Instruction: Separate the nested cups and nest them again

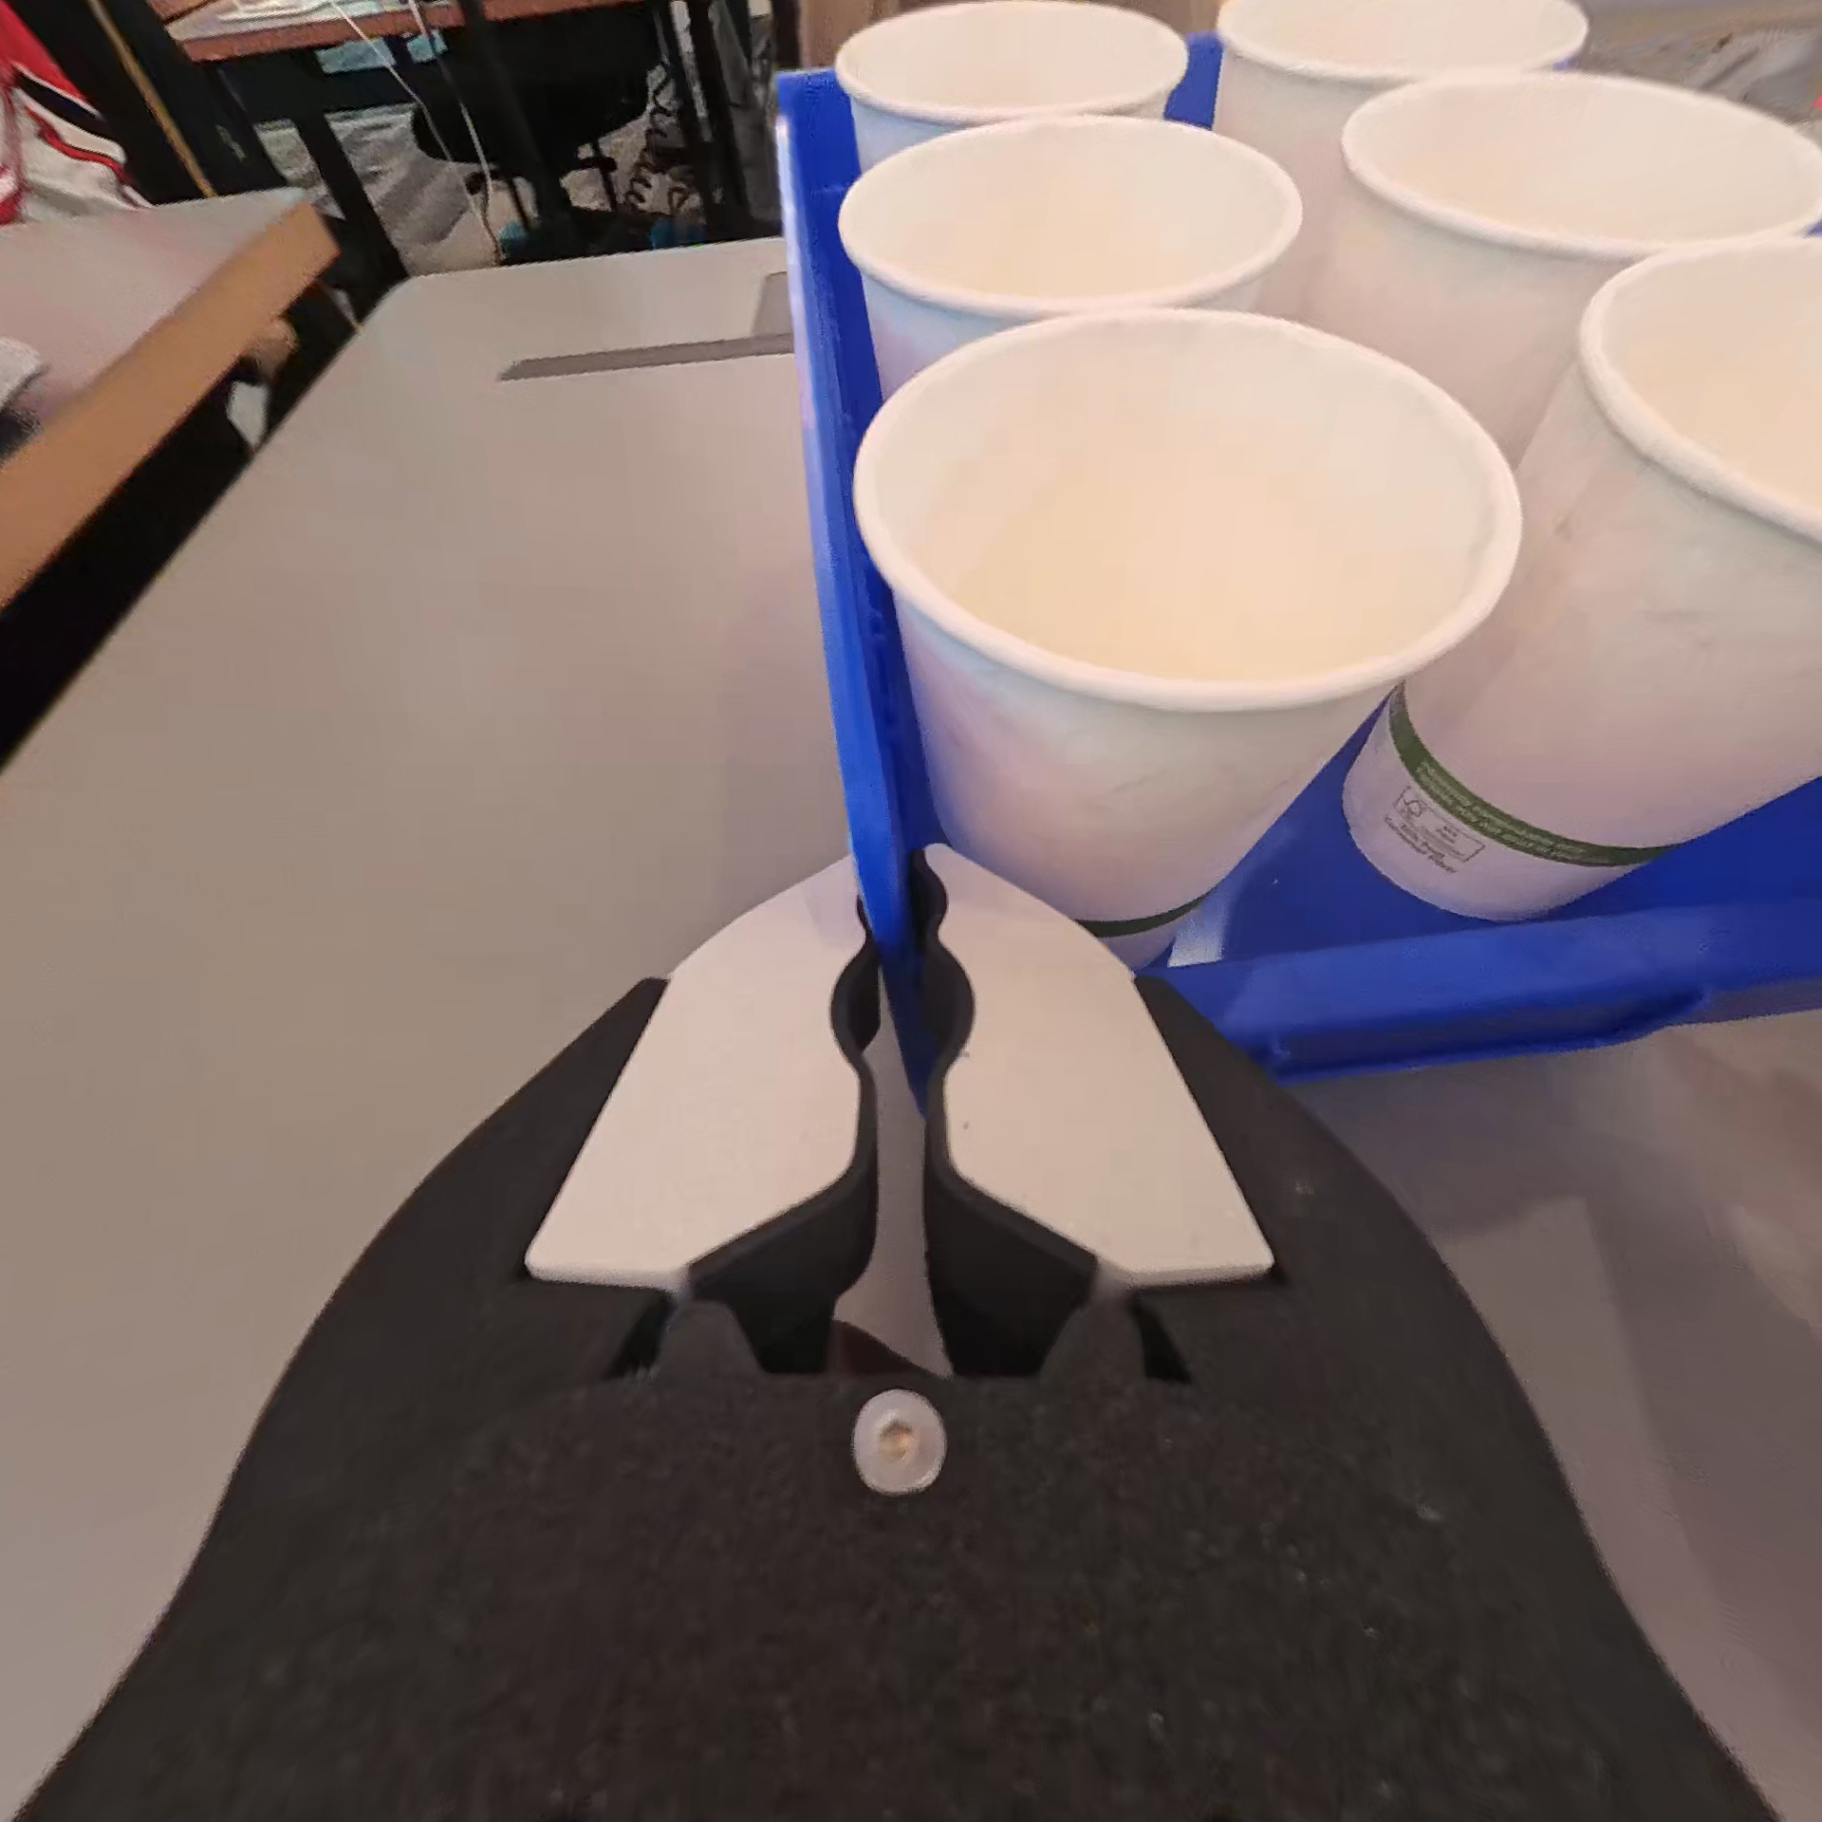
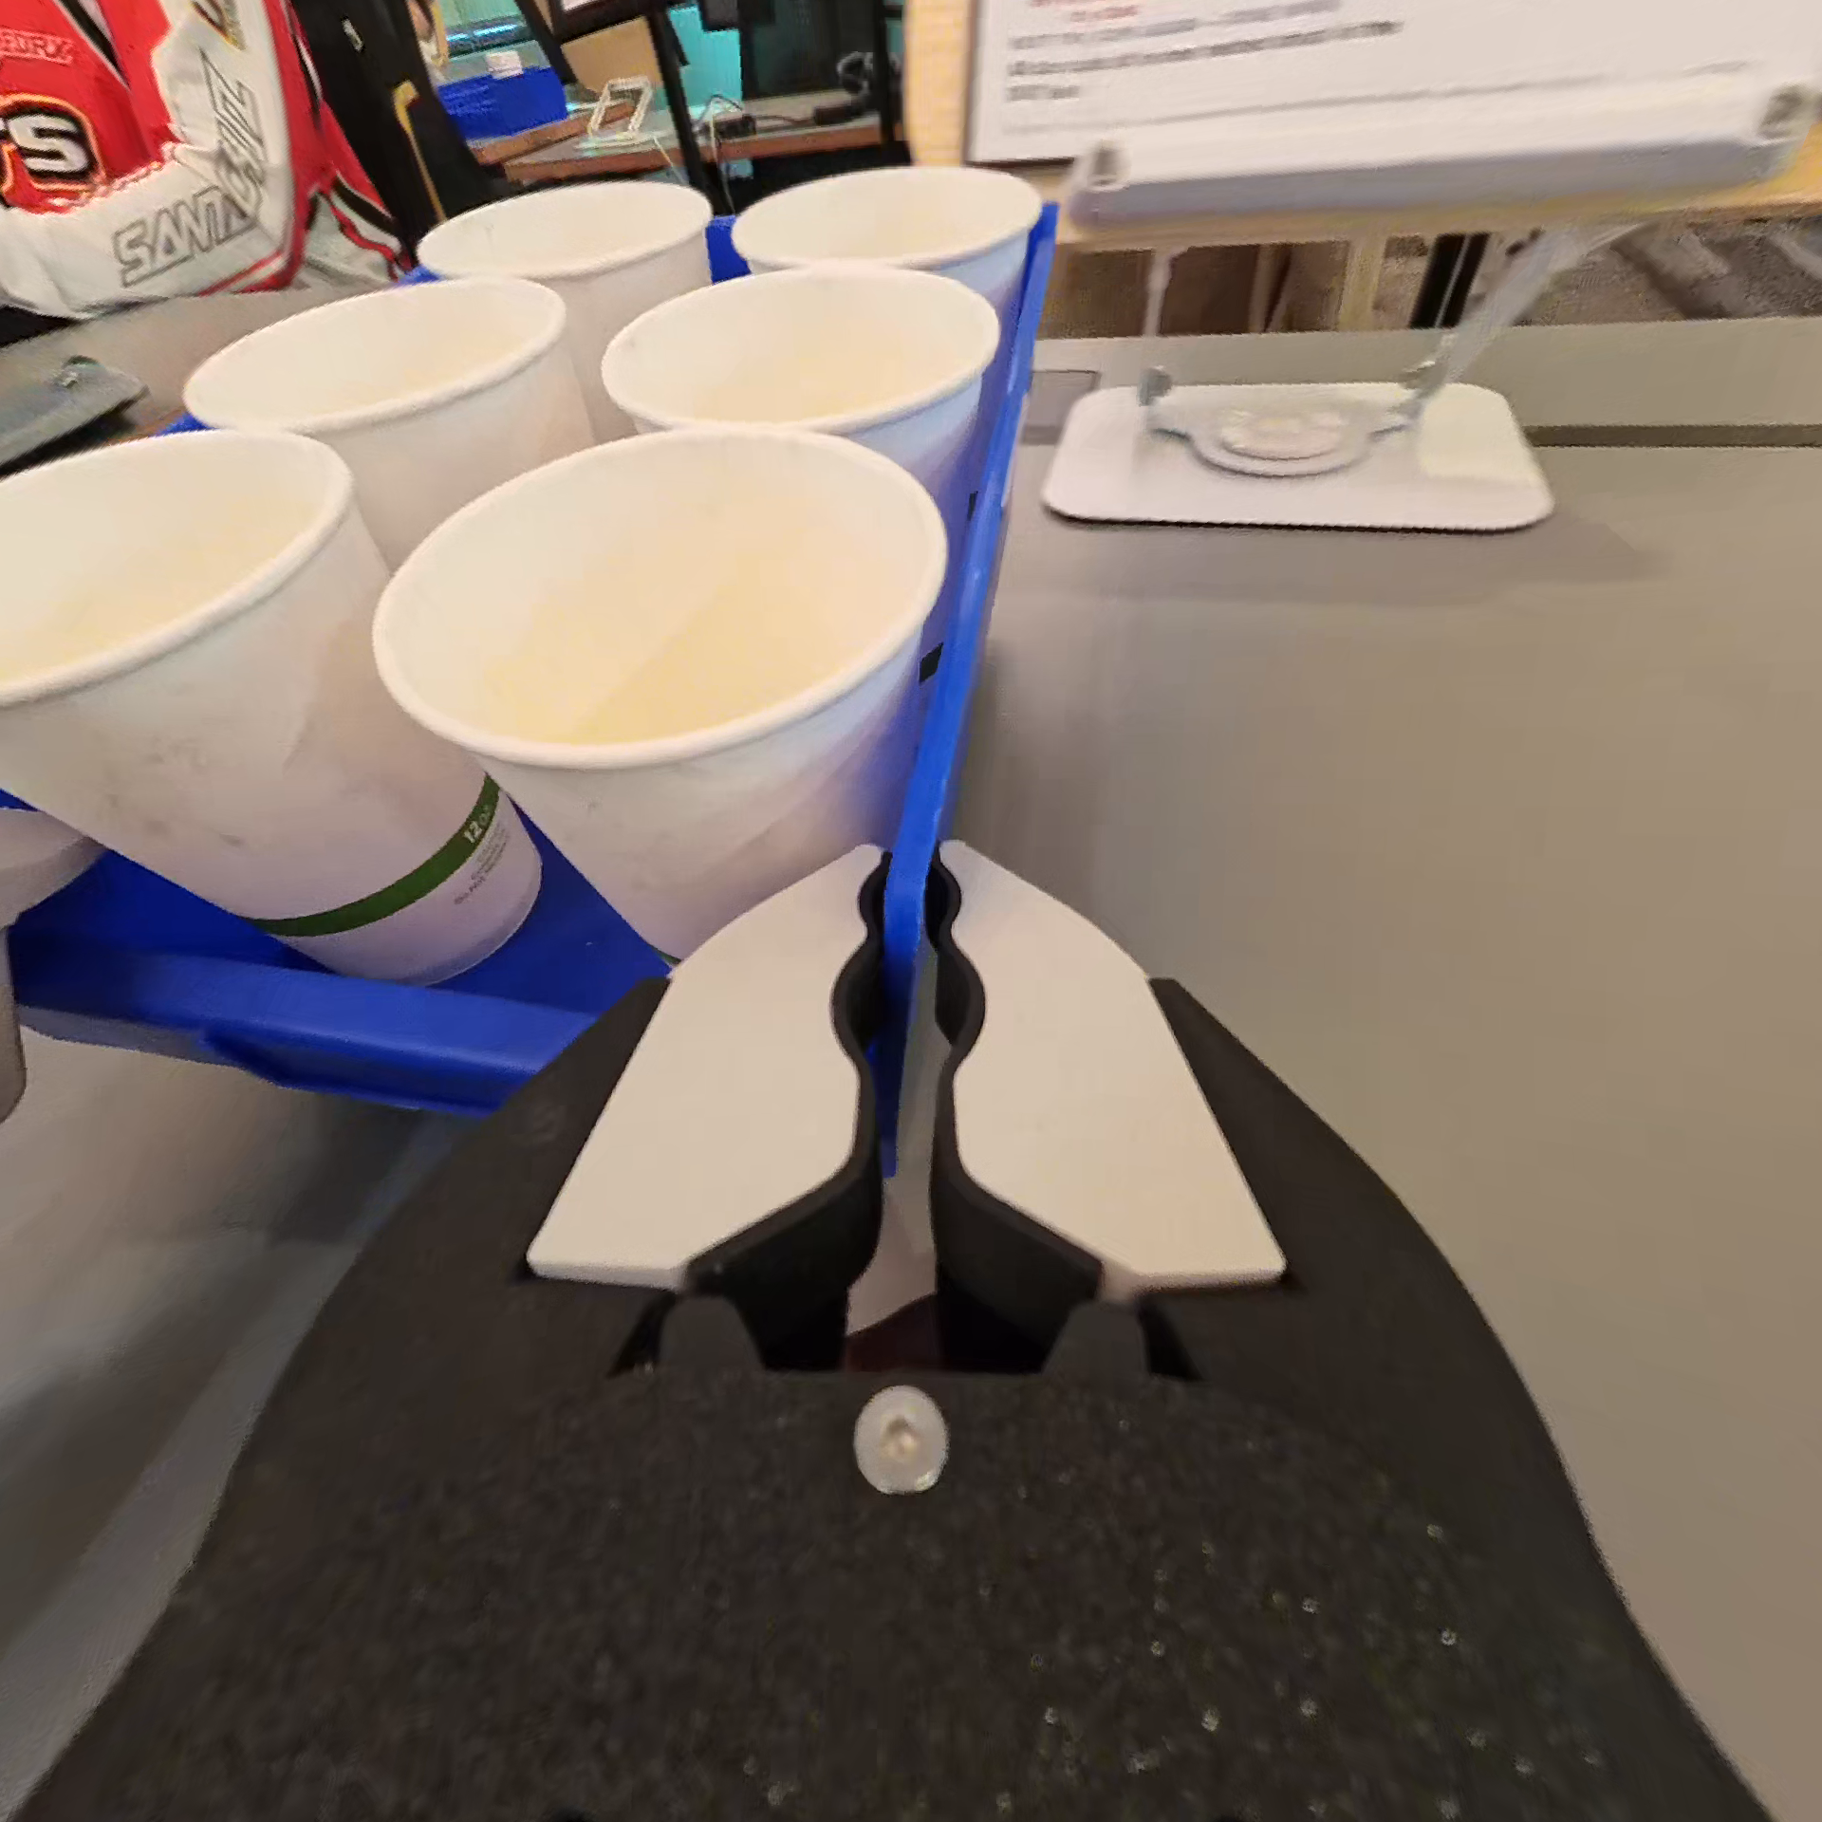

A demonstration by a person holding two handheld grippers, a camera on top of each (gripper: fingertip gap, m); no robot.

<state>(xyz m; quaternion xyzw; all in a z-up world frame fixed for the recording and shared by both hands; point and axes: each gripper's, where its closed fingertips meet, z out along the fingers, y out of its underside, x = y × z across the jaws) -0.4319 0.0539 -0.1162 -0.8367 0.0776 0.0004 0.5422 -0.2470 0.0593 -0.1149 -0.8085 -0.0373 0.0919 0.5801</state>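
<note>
A blue tray holds several white paper cups standing apart, mouths up, in two rows. The nearest cup in the left wrist view has a green band near its base. My left gripper is shut on the tray's left wall at its near corner. My right gripper is shut on the tray's right wall at its near corner, beside the nearest cup. The tray appears to be held a little above the grey table.
The grey table spreads under and around the tray. A white lamp base with its arm and head stands to the right of the tray. Other desks and a person's red and white sleeve are at the back.
</note>
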